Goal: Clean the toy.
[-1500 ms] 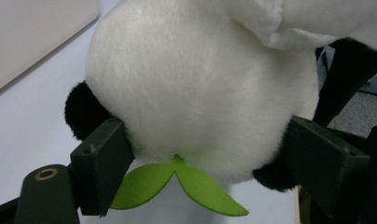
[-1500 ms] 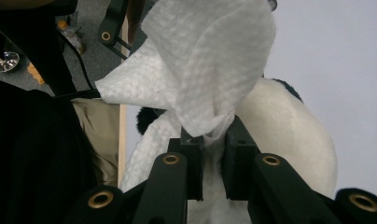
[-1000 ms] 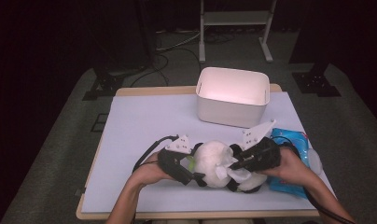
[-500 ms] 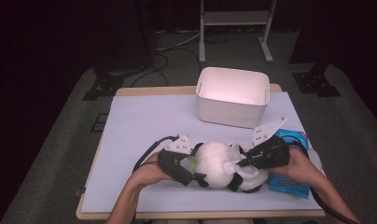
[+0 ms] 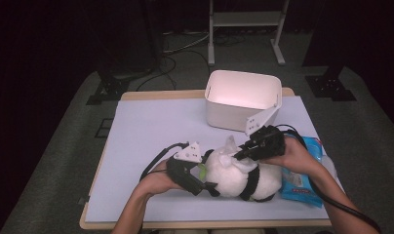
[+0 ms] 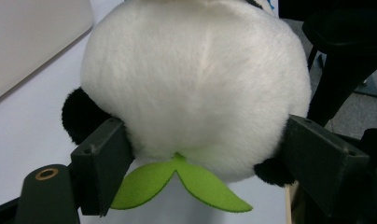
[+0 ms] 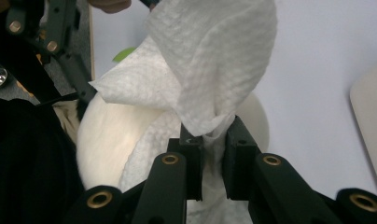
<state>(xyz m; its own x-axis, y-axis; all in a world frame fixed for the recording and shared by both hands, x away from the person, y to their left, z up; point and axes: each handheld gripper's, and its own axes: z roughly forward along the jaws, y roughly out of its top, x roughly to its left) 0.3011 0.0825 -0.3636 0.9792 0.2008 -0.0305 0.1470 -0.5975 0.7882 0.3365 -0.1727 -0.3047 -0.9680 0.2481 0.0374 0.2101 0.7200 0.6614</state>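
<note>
Pale table cover (image 5: 151, 131), dark room; left claw (image 6: 200, 158) clamped around plush panda (image 6: 196, 88), right claw (image 7: 210, 154) pinching white wipe (image 7: 210, 56).

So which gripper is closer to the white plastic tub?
Right. The right gripper hangs just in front of the white plastic tub; the left gripper is farther back, clamping the fluffy panda toy.
</note>
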